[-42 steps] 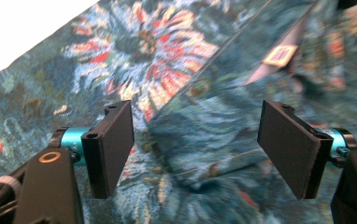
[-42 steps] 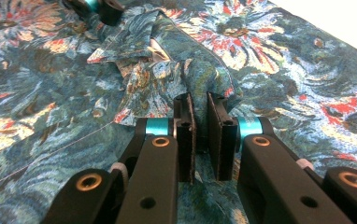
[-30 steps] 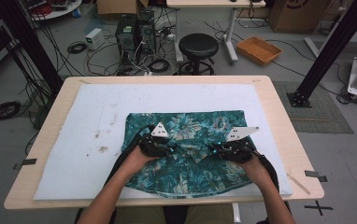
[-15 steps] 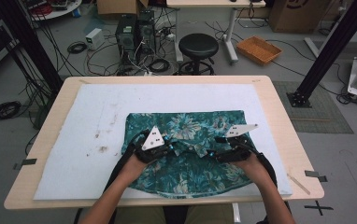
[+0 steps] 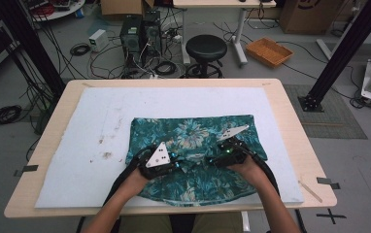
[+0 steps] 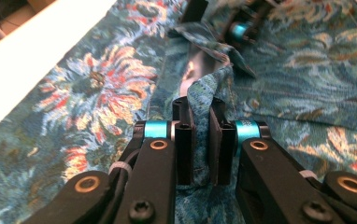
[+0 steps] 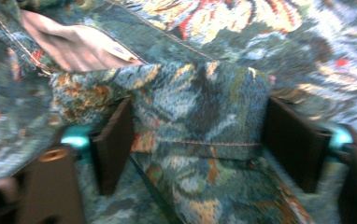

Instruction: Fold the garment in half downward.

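A teal floral garment lies spread on the white mat. In the high view my left gripper rests on its lower middle. My right gripper sits close beside it, facing it. In the left gripper view my left gripper is shut on a raised fold of the fabric; its jaws have just been closing. In the right gripper view my right gripper stands open, with a hemmed flap of the garment lying between its pads. Its jaws sprang wide and have just been closing a little.
The white mat covers most of the wooden table. On the floor beyond the table stand a black stool, computer towers with cables, and an orange basket. A black frame post rises at the right.
Both hands have drawn closer together over the garment's middle, the right one moving left and slightly down. The fabric between them has bunched up.
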Tool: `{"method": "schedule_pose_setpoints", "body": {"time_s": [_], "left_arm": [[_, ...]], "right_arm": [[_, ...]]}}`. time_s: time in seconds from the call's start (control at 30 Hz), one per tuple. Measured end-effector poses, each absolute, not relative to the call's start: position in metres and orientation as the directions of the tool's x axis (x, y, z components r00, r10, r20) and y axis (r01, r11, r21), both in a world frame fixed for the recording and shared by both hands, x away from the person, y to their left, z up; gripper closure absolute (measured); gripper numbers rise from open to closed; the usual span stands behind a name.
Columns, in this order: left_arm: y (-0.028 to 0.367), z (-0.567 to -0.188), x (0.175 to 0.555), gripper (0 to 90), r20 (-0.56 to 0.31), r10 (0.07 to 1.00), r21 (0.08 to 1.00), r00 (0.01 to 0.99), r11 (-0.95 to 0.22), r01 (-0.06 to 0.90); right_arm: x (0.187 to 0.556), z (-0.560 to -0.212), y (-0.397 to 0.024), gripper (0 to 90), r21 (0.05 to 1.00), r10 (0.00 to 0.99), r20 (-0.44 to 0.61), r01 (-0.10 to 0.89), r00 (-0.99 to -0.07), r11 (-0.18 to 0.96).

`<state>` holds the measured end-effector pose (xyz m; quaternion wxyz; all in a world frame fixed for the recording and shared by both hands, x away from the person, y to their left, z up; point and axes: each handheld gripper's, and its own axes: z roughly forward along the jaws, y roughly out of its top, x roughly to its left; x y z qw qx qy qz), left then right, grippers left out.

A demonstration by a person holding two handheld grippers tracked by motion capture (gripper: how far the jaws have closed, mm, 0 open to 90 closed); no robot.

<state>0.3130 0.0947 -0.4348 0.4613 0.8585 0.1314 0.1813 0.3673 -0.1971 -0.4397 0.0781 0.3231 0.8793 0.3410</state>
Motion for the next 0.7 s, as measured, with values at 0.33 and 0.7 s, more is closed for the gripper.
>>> {"method": "schedule_pose_setpoints", "body": {"time_s": [0.33, 0.7], "left_arm": [[0.108, -0.425, 0.325, 48.0, 0.044, 0.491, 0.894, 0.87, -0.408, 0.185], [0.099, -0.41, 0.368, 32.6, -0.126, 0.424, 0.869, 0.897, -0.389, 0.306]], "right_arm": [[0.352, -0.424, -0.206, 83.4, 0.724, 0.551, -0.01, 0.374, -0.835, 0.58], [0.341, -0.41, -0.22, 83.3, 0.81, 0.497, -0.018, 0.279, -0.867, 0.516]]}}
